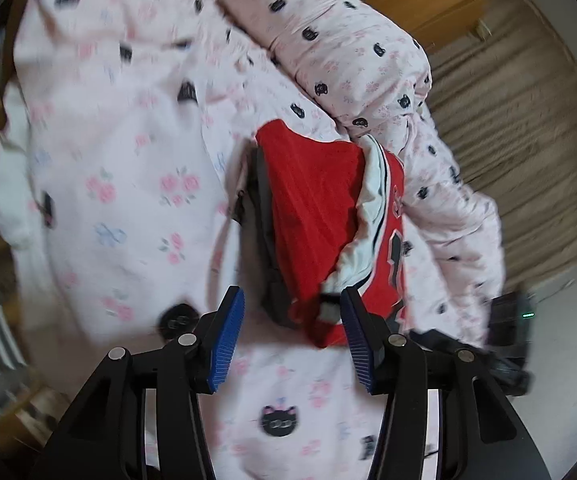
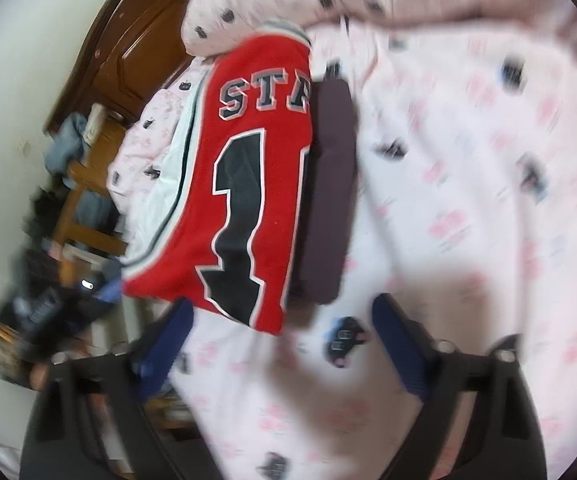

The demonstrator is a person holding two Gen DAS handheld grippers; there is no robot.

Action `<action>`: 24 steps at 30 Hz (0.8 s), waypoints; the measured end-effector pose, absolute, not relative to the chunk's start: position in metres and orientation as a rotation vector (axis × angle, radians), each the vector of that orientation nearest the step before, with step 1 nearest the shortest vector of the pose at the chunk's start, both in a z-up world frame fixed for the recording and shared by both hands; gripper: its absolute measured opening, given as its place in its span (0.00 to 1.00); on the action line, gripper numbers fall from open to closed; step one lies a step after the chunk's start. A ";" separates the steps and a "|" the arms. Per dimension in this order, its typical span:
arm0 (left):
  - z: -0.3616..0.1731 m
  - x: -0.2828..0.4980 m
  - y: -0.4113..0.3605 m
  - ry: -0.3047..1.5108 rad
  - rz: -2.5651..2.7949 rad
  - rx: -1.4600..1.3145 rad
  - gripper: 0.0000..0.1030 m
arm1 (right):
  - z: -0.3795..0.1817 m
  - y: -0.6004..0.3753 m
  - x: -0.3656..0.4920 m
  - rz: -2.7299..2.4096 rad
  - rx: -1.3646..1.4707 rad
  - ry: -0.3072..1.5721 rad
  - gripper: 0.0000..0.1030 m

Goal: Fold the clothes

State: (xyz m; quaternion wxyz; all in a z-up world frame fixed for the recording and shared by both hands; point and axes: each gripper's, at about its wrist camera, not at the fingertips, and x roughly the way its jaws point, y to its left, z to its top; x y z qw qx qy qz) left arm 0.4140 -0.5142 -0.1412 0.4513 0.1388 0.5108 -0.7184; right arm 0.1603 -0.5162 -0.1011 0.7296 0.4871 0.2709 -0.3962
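Note:
A red jersey (image 1: 312, 208) with white trim lies folded on a dark grey folded garment (image 1: 266, 216) on the pink printed bedsheet (image 1: 128, 160). My left gripper (image 1: 292, 308) is open just at the jersey's near corner; red cloth sits between the blue pads (image 1: 224, 344) and only brushes the right one. In the right wrist view the jersey (image 2: 256, 200) shows black letters and a large black number, with the dark garment (image 2: 328, 200) beside it. My right gripper (image 2: 284, 304) stands wide open at the jersey's near edge, its pads clear of the cloth.
A pillow (image 1: 348, 52) in the same print lies at the head of the bed. Wooden furniture (image 1: 428, 0) and plank floor (image 1: 508, 120) lie beyond the bed's right side. A dark device with a green light (image 1: 512, 320) is near the bed edge. A wooden headboard (image 2: 128, 40) and a cluttered stool (image 2: 84, 200) are at left.

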 end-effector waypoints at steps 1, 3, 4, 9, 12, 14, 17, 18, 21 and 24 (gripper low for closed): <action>-0.136 0.413 -0.509 1.217 -1.778 0.361 0.43 | -0.097 -0.510 0.162 -0.890 1.040 0.614 0.90; -0.122 0.407 -0.496 1.080 -1.783 0.404 0.43 | -0.087 -0.496 0.166 -0.938 0.977 0.633 0.90; -0.115 0.403 -0.488 0.998 -1.781 0.429 0.44 | -0.081 -0.486 0.168 -0.969 0.935 0.638 0.90; -0.074 0.377 -0.444 0.631 -1.841 0.509 0.64 | -0.049 -0.430 0.179 -1.110 0.731 0.646 0.90; -0.055 0.372 -0.420 0.573 -1.896 0.489 0.68 | -0.030 -0.396 0.187 -1.156 0.655 0.597 0.90; -0.043 0.369 -0.407 0.547 -1.908 0.480 0.68 | -0.018 -0.374 0.193 -1.175 0.618 0.561 0.90; -0.028 0.366 -0.390 0.532 -1.899 0.467 0.68 | -0.001 -0.348 0.206 -1.183 0.568 0.533 0.92; -0.024 0.366 -0.385 0.537 -1.888 0.469 0.68 | 0.003 -0.341 0.211 -1.185 0.549 0.530 0.93; -0.014 0.366 -0.372 0.534 -1.872 0.450 0.69 | 0.016 -0.320 0.223 -1.197 0.482 0.538 0.99; -0.006 0.368 -0.361 0.505 -1.854 0.444 0.69 | 0.027 -0.303 0.230 -1.196 0.436 0.547 0.99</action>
